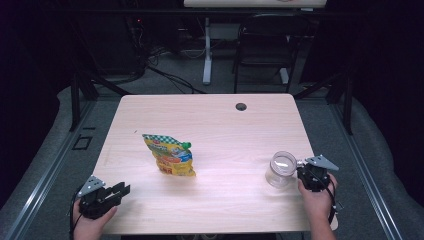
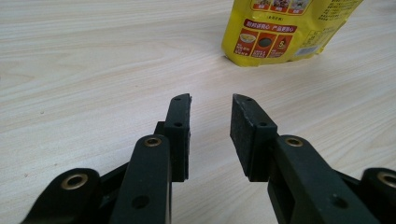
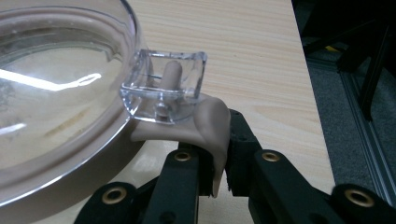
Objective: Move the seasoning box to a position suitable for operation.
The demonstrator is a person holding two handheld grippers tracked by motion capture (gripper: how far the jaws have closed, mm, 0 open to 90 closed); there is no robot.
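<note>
The high view looks forward and down from above my side of the table (image 1: pixel 210 200), far enough off to take in the whole top and the floor beyond. The camera on my left gripper (image 2: pixel 211 121) rides low over the table, facing the yellow pouch (image 2: pixel 285 30) near ahead; the high view shares that pouch (image 1: pixel 170 155). The camera on my right gripper (image 3: pixel 222 168) sits very close against the glass jar (image 3: pixel 56 93), with the table's right edge behind; the high view also shows this jar (image 1: pixel 281 169).

A lab: black-curtained metal frame (image 1: pixel 75 100), bare wooden table (image 1: pixel 210 120), floor cables (image 1: pixel 170 75).
</note>
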